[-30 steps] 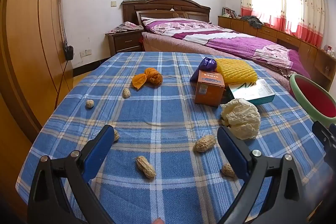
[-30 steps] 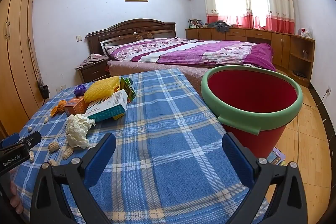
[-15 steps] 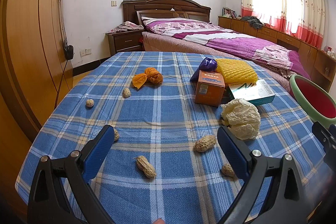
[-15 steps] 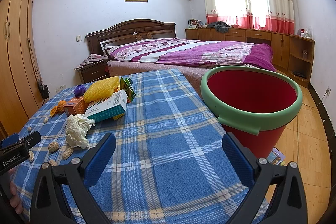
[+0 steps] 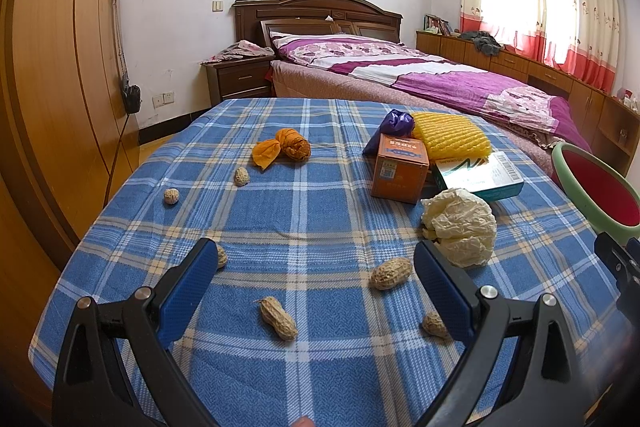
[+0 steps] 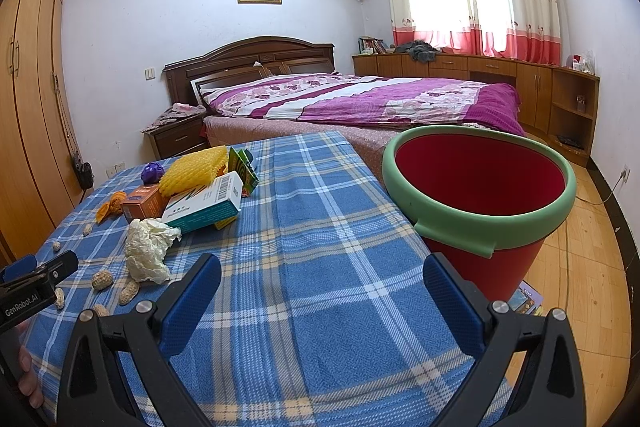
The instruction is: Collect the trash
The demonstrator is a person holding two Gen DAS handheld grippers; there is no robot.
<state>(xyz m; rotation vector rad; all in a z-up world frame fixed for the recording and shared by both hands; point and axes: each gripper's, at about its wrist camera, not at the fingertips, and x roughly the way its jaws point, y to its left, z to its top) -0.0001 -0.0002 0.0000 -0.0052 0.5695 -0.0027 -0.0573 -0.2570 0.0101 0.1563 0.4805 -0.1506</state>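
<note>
peanut — between left tongs

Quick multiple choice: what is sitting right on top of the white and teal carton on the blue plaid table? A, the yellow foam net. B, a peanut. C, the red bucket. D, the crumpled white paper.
A: the yellow foam net rests across the far end of the white and teal carton, while the crumpled white paper lies on the cloth in front of it.
</note>
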